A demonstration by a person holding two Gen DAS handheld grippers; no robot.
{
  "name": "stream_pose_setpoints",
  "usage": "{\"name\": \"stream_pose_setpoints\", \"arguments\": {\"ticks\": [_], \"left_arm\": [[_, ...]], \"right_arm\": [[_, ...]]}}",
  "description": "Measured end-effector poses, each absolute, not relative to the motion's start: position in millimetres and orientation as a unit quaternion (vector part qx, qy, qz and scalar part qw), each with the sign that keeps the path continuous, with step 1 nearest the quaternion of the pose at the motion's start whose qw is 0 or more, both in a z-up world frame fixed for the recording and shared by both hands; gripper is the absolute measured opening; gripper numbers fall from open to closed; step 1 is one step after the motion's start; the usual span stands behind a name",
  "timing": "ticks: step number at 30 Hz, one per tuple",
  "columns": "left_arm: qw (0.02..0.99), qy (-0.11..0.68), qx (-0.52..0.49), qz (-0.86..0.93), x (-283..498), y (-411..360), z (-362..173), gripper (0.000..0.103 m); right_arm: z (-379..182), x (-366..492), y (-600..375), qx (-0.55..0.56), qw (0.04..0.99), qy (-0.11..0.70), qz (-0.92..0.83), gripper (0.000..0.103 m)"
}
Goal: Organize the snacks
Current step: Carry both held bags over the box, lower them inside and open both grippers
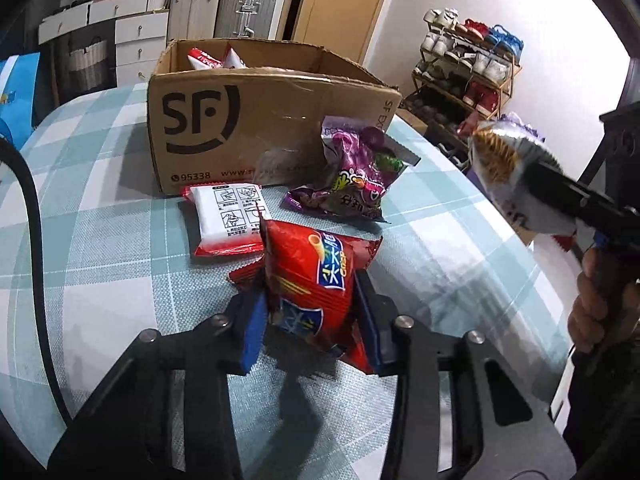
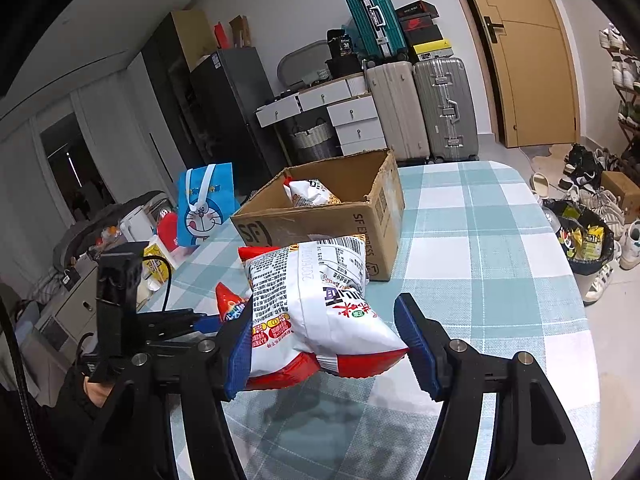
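My left gripper (image 1: 312, 320) is shut on a red snack bag (image 1: 316, 276), held just above the checked table. My right gripper (image 2: 328, 340) is shut on a white and red snack bag (image 2: 320, 300), lifted above the table; it also shows at the right of the left wrist view (image 1: 516, 176). An open SF cardboard box (image 1: 248, 128) stands ahead, with snack packs inside (image 2: 310, 193). A white and red pack (image 1: 228, 216) and a purple bag (image 1: 352, 184) lie on the table in front of the box.
The table has a teal checked cloth (image 2: 480, 240). A blue Doraemon bag (image 2: 206, 200) stands at its far left. Suitcases (image 2: 444, 108), drawers and a door are behind. A shoe rack (image 1: 464, 64) and a bin bag (image 2: 584, 240) are to the right of the table.
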State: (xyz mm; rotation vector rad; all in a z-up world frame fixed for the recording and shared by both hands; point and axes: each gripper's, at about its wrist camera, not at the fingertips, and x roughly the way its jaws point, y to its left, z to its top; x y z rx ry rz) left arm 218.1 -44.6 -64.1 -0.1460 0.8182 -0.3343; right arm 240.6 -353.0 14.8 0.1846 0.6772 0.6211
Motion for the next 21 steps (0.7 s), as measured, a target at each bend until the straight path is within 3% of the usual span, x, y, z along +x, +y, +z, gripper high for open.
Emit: {"name": "stream_pose_setpoints", "arguments": {"ticks": [21], "left_arm": [[0.944, 0.293, -0.087, -0.123, 219.1, 1.2, 37.1, 0.036]], "right_arm": [[38.9, 261.3, -326.6, 0.072, 0.908, 0.299, 0.286, 0.066]]}}
